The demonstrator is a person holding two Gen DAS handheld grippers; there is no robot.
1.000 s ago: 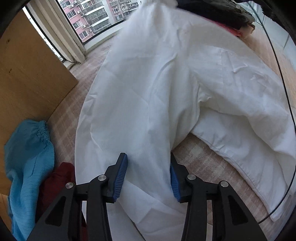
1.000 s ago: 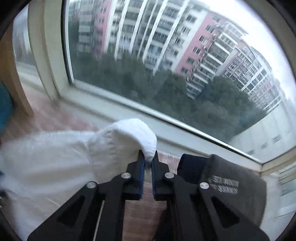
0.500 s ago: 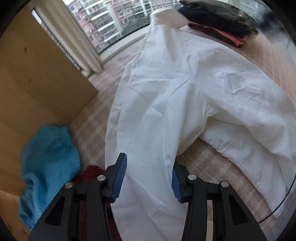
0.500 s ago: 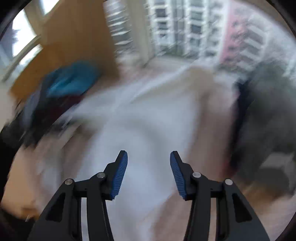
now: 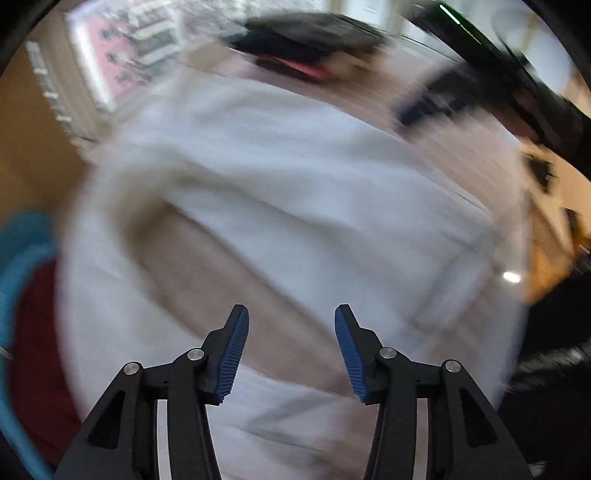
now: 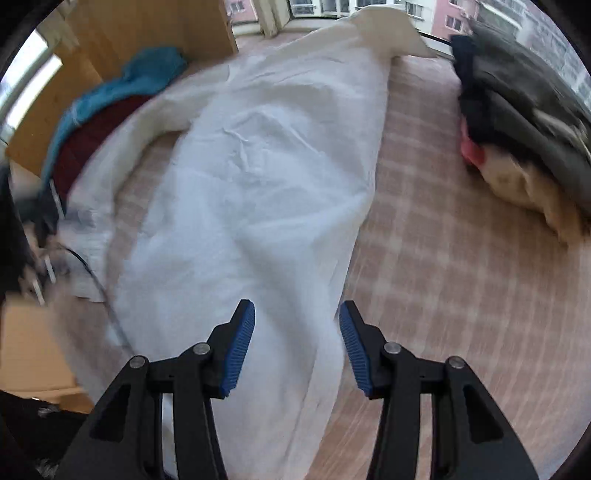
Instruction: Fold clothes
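A large white garment (image 6: 258,166) lies spread along the plaid bed cover (image 6: 443,295), its far end by the window. My right gripper (image 6: 297,317) hangs open above the garment's near right edge, pads clear of the cloth. In the left wrist view everything is motion-blurred. There the white garment (image 5: 295,166) fills the middle. My left gripper (image 5: 291,321) points down at a strip of bare cover (image 5: 207,266) between two white folds. Its jaws are opening, with nothing between them.
A stack of dark folded clothes (image 6: 517,110) with a pink layer sits at the right. A blue cloth (image 6: 140,74) and a dark red one (image 6: 88,140) lie against the wooden panel (image 6: 147,22) at the left. A black cable (image 6: 99,288) crosses the near left.
My right gripper let go of the garment's far corner by the window, opened, and swung back over its near part. The left gripper moved sideways off the white fold it straddled.
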